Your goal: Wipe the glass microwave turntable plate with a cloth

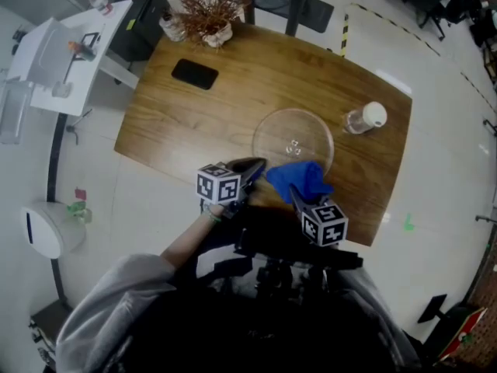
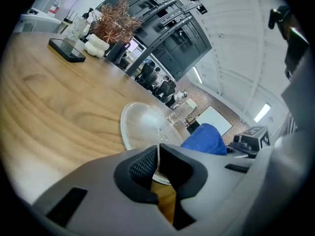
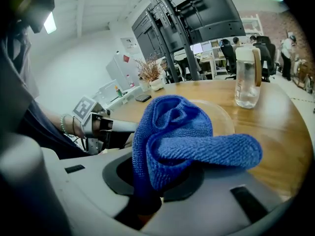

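The round glass turntable plate (image 1: 293, 134) lies flat on the wooden table (image 1: 194, 130), near its front edge. My left gripper (image 1: 256, 164) sits at the plate's near-left rim; in the left gripper view its jaws (image 2: 158, 151) are closed with the plate's rim (image 2: 142, 127) running in between them. A blue cloth (image 1: 299, 179) is bunched at the plate's near edge. My right gripper (image 1: 295, 191) is shut on the blue cloth (image 3: 182, 136), which bulges up out of the right gripper (image 3: 157, 178) and hides much of the plate (image 3: 221, 114) behind it.
A clear water bottle (image 1: 365, 118) with a white cap stands right of the plate. A black phone (image 1: 194, 74) and a vase of dried twigs (image 1: 208, 10) are at the table's far left. A white side table (image 1: 62, 53) stands off to the left.
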A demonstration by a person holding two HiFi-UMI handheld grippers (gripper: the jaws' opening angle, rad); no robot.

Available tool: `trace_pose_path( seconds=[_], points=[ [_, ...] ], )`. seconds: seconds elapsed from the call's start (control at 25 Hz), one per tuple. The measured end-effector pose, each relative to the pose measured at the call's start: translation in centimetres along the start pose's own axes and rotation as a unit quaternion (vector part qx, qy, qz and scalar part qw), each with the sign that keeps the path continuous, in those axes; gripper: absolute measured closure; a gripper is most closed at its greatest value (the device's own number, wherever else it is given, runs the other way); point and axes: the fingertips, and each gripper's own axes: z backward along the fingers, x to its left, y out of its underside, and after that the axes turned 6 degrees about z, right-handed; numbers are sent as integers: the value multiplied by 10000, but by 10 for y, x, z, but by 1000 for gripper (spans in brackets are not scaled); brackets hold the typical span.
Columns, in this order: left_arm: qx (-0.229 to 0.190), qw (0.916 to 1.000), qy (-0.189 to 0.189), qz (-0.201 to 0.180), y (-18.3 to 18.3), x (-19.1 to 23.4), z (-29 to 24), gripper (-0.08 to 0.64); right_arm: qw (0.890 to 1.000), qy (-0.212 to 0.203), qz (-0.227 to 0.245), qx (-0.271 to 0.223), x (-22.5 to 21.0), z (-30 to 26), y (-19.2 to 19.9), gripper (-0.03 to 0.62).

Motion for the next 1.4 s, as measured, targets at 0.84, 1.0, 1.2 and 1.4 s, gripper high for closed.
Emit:
trace_pose_path(
  seconds=[0.84,1.0,1.2,1.4],
  points=[
    [120,9994,93,-312,6,-6,-2,568,9784,1928,342,-669,-163,-43,-126,508],
    [68,9989,49,-458,7,-7,0,568,9826,1716,307,-636,-146,-35,-105,508],
    [-135,9996,17,-259,2,-2,3,568,9896,1309,284,-516,-104,-18,-55,506],
    [-110,9996,-111,-229,2,1,2,568,9955,855,163,-365,-62,3,-14,506]
  ],
)
